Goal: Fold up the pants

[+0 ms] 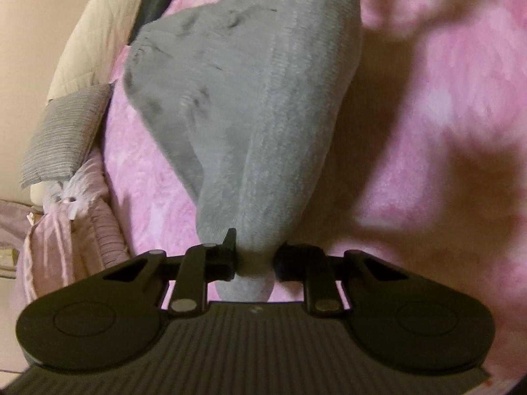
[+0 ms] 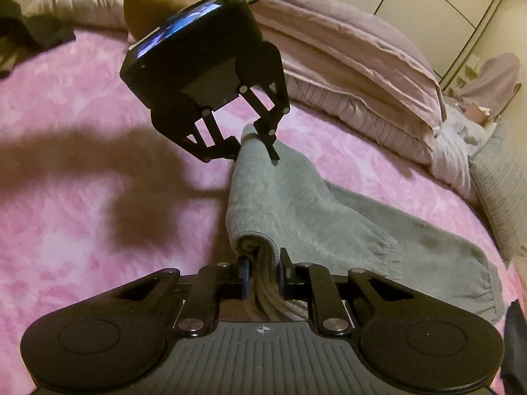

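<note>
left wrist view
item: grey pants [image 1: 250,105], soft ribbed knit, spread over a pink fuzzy blanket [image 1: 444,98].
holder: left gripper [image 1: 255,260], jaws drawn nearly together with a bunched end of the fabric pinched between them.
lie of cloth: it fans out wide from the pinch and runs away up the picture; the far part lies on the blanket.
surroundings: a striped grey pillow [image 1: 66,138] and lilac bedding [image 1: 66,230] at the left edge; a large shadow at the right.

right wrist view
item: the same pants [image 2: 296,204], one long edge rolled into a ridge between the two tools, the rest trailing flat to the right with a gathered cuff [image 2: 484,289] near the edge.
holder: right gripper [image 2: 262,273], jaws close together, clamped on several layers of the near end.
opposite holder: left gripper [image 2: 255,146], held by a person's hand [image 2: 154,3], nipping the far end of the ridge.
surroundings: a lilac duvet [image 2: 346,52] heaped behind, cupboard doors [image 2: 444,3] beyond.

assessment
step in hand: judged to be the lengthwise fold; both ends of one edge are gripped and raised a little off the blanket.
progress: early, as the cloth is neither doubled nor squared.
next move calls for: both hands travelling together, keeping the ridge taut, carrying it over the flat half so the edges meet.
risk: thick knit may slip from a narrow pinch or sag midway.
</note>
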`<state>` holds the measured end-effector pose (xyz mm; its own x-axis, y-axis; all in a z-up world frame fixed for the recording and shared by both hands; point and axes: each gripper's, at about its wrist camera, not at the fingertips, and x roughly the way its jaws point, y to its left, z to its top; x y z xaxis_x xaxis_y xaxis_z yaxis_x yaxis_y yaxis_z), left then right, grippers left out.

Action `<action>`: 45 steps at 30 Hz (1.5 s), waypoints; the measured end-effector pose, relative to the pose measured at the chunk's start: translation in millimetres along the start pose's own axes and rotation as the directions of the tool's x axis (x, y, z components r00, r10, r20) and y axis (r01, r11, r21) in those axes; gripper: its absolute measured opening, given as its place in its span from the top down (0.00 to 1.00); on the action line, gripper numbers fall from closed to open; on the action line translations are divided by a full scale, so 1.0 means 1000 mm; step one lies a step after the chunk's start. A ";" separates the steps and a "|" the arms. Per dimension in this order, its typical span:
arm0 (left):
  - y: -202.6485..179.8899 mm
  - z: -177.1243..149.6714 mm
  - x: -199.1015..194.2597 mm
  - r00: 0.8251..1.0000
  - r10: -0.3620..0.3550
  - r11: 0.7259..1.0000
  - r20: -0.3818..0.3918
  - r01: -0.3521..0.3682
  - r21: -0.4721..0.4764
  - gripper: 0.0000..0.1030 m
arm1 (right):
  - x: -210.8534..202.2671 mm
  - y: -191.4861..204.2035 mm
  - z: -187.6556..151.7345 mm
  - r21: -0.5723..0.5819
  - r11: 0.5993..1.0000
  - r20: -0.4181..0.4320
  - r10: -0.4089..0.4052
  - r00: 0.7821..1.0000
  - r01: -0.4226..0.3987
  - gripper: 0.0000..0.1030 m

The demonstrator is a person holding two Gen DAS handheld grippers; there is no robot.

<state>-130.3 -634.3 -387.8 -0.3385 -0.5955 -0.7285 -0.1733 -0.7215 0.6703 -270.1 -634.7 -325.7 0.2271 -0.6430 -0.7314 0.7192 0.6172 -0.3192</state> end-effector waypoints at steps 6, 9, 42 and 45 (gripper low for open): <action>-0.008 0.012 -0.072 0.999 -0.035 0.995 -0.033 0.032 -0.092 0.85 | -0.058 0.038 0.012 -0.030 0.995 0.017 0.097 0.995 -0.096 0.89; -0.027 0.012 -0.121 0.993 -0.097 0.985 -0.072 0.085 -0.153 0.85 | -0.081 0.058 0.015 0.003 0.985 0.023 0.170 0.985 -0.170 0.89; 0.220 0.127 0.004 0.940 -0.311 0.762 -0.137 0.161 -0.627 0.59 | 0.054 -0.313 -0.138 0.871 0.154 0.361 0.444 0.820 -0.467 0.87; 0.200 0.126 0.042 0.917 -0.371 0.733 -0.143 0.195 -0.652 0.58 | 0.071 -0.321 -0.165 0.892 0.086 0.361 0.457 0.813 -0.444 0.86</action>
<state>-295.7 -759.2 -266.5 -0.1136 -0.3289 -0.9375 0.4101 -0.8750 0.2573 -592.8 -803.6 -374.6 0.7500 -0.4047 -0.5231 0.5468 -0.0656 0.8347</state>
